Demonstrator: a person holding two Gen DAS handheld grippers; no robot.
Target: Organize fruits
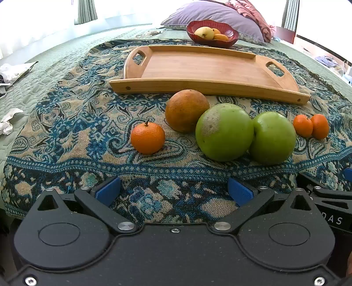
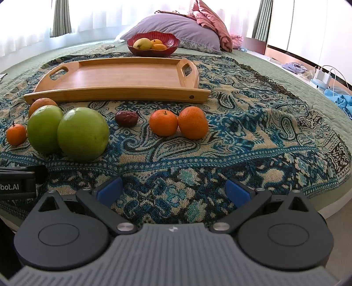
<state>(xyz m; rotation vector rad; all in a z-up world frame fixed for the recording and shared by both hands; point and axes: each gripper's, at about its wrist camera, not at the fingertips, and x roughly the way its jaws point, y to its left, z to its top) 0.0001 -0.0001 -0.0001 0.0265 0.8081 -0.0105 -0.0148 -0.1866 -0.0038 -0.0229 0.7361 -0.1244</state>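
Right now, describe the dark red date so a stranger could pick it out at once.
Find the wooden tray on the blue patterned cloth; a row of fruit lies on the cloth in front of it. In the right wrist view, the date sits between the two big green fruits and the pair of tangerines. It alone is small, wrinkled and dark maroon.

I see my patterned blue and tan throw (image 2: 253,132) spread over the green quilted bedspread (image 1: 72,50). At the head lies a purple pillow (image 2: 176,26) with a pink cloth (image 2: 211,24) bunched against it. Green curtains (image 2: 61,17) hang by the bright window. Crumpled white paper (image 1: 8,123) sits on the quilt's left edge, and a white charger with cables (image 2: 323,76) lies off to the right.
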